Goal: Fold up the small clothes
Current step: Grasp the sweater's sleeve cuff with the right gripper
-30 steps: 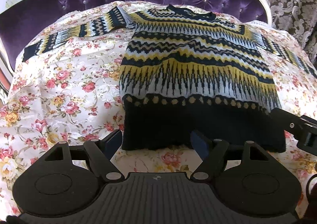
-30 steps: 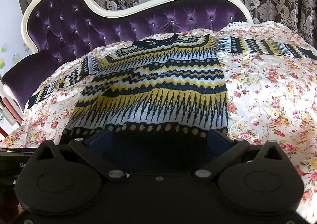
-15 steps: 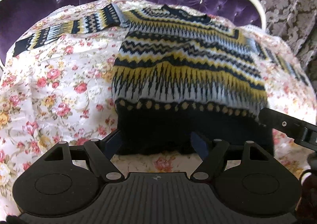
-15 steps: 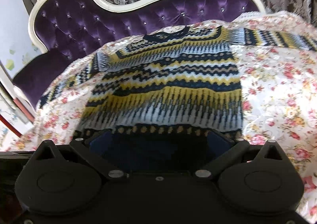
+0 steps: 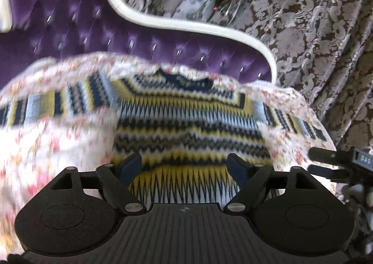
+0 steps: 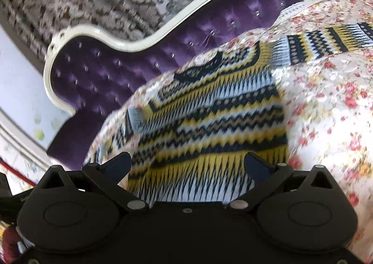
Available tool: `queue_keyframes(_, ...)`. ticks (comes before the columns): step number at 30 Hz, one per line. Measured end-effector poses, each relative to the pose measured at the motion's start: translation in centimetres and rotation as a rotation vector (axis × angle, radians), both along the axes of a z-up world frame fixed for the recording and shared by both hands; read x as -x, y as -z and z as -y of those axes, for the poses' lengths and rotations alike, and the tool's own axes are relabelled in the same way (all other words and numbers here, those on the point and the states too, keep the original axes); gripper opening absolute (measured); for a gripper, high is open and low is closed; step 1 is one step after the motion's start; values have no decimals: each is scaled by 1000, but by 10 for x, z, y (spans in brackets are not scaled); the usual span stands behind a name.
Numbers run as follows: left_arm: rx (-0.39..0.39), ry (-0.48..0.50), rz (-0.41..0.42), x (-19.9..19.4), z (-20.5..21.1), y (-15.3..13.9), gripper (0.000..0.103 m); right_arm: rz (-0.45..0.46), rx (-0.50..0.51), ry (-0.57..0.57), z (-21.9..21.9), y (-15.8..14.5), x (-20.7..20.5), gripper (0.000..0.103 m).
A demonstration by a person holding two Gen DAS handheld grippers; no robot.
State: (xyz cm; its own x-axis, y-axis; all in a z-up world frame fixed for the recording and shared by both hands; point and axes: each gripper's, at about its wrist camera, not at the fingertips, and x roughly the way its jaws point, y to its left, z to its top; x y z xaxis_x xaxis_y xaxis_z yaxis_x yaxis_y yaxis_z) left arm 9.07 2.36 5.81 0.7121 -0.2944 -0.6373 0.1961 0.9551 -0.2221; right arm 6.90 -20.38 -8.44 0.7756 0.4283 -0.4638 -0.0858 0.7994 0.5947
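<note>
The sweater (image 5: 186, 124) lies spread out ahead of both grippers, on a floral cover (image 5: 46, 142) that is draped over a purple tufted sofa (image 5: 70, 30) with a white curved frame (image 5: 163, 21). Its pattern is zigzag bands in yellow, dark blue and pale grey. The neckline is at the far end from the tools, toward the sofa back, and one sleeve goes out to each side over the cover. No box, basket or other container shows in either view.

The left gripper (image 5: 186, 166) has its jaws spread wide, and they have just been opening further. The lower part of the sweater shows in the gap between the two fingers (image 5: 130, 166), but the pads do not press on the cloth; whether they touch it, the blurred picture does not tell. To the right of this gripper, at the edge of the view, the black tips of the right gripper (image 5: 324, 163) stick in over the cover.

In the right wrist view, the right gripper (image 6: 188, 166) also has its jaws wide apart, with the yellow and white band of the sweater (image 6: 209, 124) seen between the fingers (image 6: 119, 163). It pinches nothing. Behind the sofa, beyond both tools, hangs a brown patterned curtain (image 5: 314, 30).
</note>
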Motion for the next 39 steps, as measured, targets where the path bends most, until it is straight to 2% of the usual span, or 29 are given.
queue_keyframes(5,-101,-15,94,-35,16,5,86,8,-6,76,40,6,-30,103)
queue_keyframes(9,-119,-22,85,-67,25,23,86,16,25,146,70,14,-48,103)
queue_keyframes(14,-170,-11,24,-112,39,64,86,-49,69,219,101,28,-71,103)
queue_keyframes(18,-204,-23,-15,-142,46,97,86,-65,78,241,120,42,-86,103)
queue_keyframes(23,-220,-40,15,-174,52,124,86,-63,72,316,159,59,-97,103)
queue_keyframes(28,-168,-58,28,-196,54,144,86,-60,81,407,199,71,-103,103)
queue_keyframes(30,-180,-65,27,-202,58,153,86,-61,69,451,217,74,-107,103)
queue_keyframes(34,-251,-49,76,-198,68,163,94,-71,59,538,251,79,-114,103)
queue_keyframes(39,-215,-42,61,-203,62,168,97,-100,41,616,286,88,-129,103)
